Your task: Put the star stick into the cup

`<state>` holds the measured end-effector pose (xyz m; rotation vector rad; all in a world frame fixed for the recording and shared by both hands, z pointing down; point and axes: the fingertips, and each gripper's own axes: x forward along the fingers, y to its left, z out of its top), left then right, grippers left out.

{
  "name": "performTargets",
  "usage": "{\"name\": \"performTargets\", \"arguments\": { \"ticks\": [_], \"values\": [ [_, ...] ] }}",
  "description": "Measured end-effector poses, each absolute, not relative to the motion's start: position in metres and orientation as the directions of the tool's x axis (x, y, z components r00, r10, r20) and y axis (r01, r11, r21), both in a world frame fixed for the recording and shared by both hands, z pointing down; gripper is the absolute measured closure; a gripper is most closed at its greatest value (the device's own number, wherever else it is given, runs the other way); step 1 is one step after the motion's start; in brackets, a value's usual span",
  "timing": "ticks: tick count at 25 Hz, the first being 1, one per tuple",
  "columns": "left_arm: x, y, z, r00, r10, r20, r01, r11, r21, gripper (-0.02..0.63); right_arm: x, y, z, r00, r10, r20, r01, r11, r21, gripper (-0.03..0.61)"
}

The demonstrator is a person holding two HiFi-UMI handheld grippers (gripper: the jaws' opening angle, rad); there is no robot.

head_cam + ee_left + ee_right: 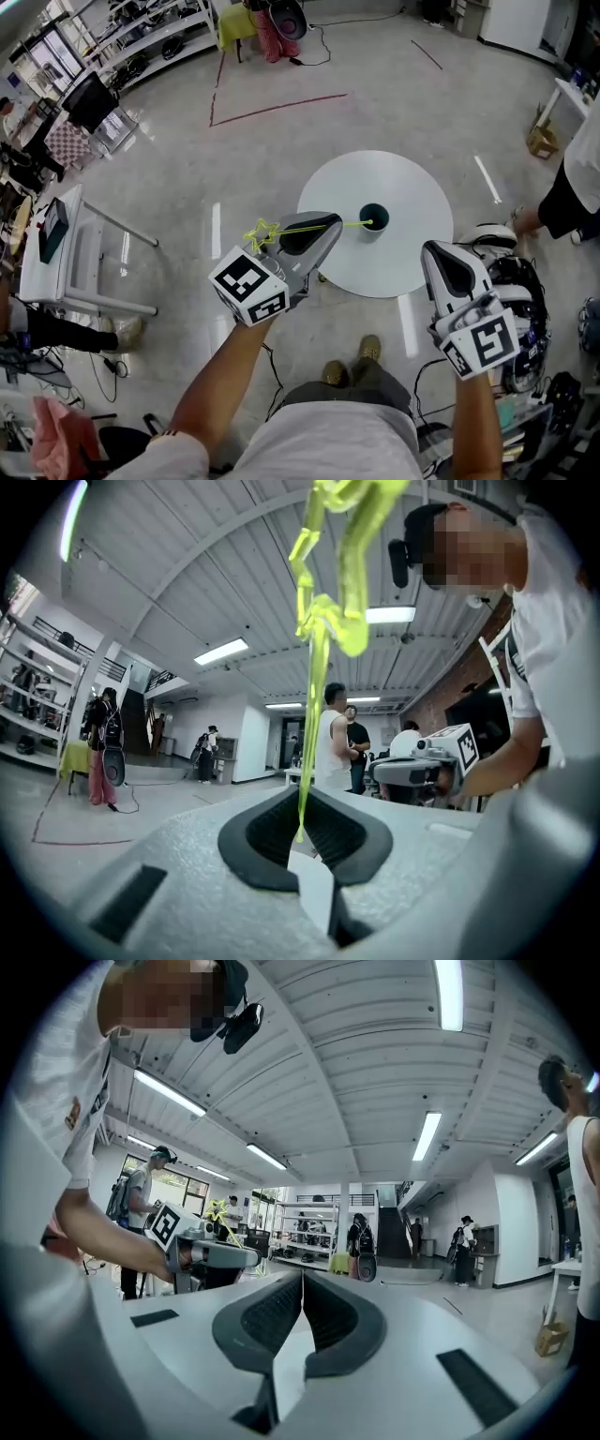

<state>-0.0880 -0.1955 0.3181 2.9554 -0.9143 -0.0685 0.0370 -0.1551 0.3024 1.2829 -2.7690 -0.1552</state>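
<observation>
Yellow-green star stick (349, 223) is pinched in the left gripper (326, 231), its plain end over the teal cup (373, 221) on the white table (394, 272) — nothing else shows inside. A slanted entry could catch the rim and tip the cup. Right gripper (434, 253) is closed, empty.

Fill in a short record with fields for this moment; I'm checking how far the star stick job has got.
left gripper: shut on the star stick
right gripper: shut, empty
stick direction: thin end points toward the cup
cup position: upright on the round table
stick in cup: cannot tell from above
</observation>
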Motion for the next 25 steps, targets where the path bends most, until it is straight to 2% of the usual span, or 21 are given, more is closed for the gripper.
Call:
{"name": "performTargets", "arguments": {
  "ticks": [16,25],
  "values": [
    [-0.033,-0.273,0.413,0.751,-0.592,0.291,-0.621,-0.784,0.008,0.589,0.068,-0.234,0.36,-0.727,-0.676,0.123,-0.668,0.737,0.101,0.566],
    [-0.018,-0.295,0.459,0.7,-0.581,0.416,-0.638,-0.77,-0.001,0.589,0.075,-0.254,0.383,-0.754,-0.636,0.161,-0.635,0.77,0.066,0.566]
  ]
}}
